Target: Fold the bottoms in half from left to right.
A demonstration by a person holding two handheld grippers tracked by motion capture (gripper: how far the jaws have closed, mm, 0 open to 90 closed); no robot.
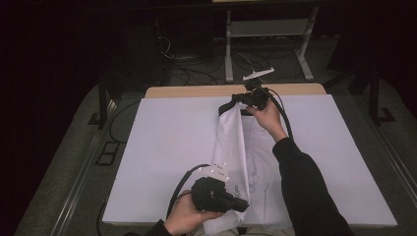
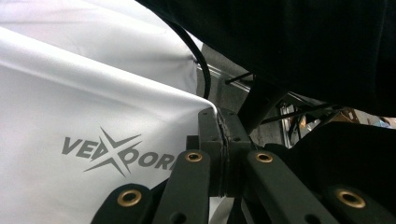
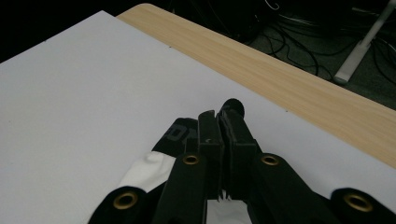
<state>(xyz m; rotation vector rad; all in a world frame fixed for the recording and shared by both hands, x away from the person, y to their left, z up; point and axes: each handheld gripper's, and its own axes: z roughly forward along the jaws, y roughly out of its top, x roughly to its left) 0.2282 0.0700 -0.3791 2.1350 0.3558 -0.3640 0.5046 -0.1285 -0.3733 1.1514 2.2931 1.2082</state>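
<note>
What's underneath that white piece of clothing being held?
Under the white garment lies a white sheet covering the wooden table. Both grippers, left and right, pinch its edge. Anything beneath the cloth itself is hidden.

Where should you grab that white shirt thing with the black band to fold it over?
Best along its raised long edge, one end each, coming in from the side. The white fabric garment with the black band is thin and floppy, so pinching both ends keeps the fold straight. The left tongs grip the near end, the right tongs grip the far end by the band.
</note>
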